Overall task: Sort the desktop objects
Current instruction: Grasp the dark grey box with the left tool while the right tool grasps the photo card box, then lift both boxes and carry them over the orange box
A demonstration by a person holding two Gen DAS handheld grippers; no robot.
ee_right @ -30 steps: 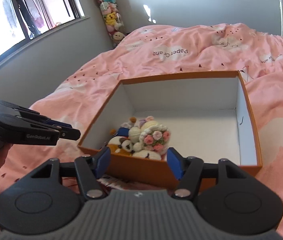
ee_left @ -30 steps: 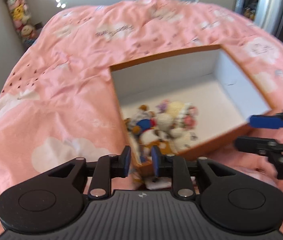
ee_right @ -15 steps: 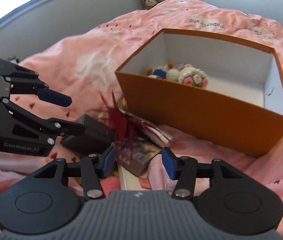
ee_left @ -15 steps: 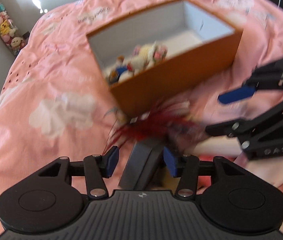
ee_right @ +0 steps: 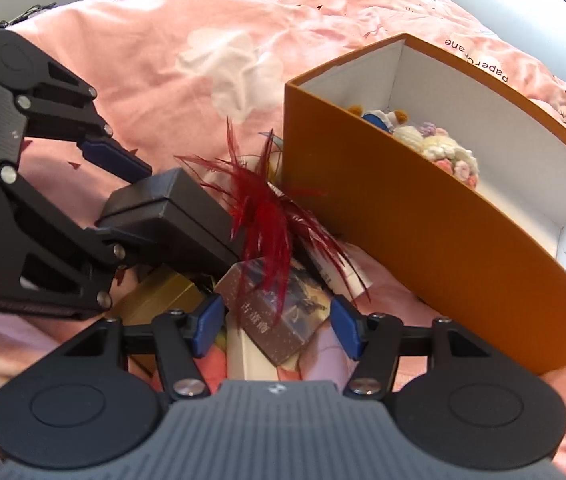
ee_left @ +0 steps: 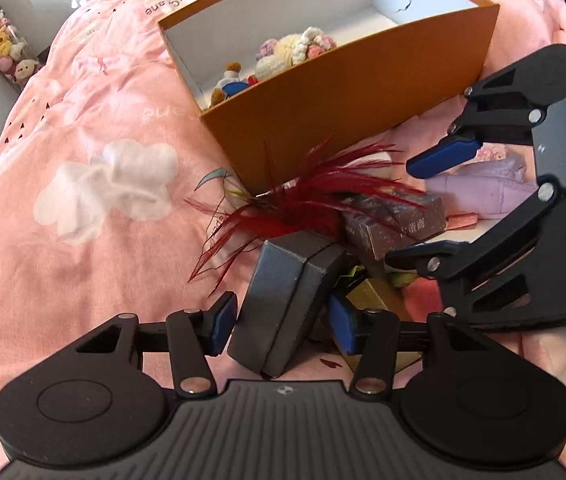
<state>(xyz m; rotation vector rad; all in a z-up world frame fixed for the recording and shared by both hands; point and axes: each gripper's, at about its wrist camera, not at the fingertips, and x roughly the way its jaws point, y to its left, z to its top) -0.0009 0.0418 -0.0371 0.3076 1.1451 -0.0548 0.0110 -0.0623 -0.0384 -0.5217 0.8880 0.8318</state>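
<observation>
While both claws hang over the pile near the orange box (ee_left: 347, 92), the left gripper (ee_left: 281, 326) straddles the dark case (ee_left: 283, 300) unclamped; the right gripper (ee_right: 277, 330), jaws opening, brackets the card pack (ee_right: 279, 320). Next, probably: squeeze, lift, box them.

Left gripper (ee_left: 281, 326) points steeply down, jaws parted; right gripper (ee_right: 277, 326) (at its three o'clock) is opening.

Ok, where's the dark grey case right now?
In the left wrist view, the dark grey case stands tilted between the left gripper's open jaws, beside the red feathers, before the orange box.
</observation>
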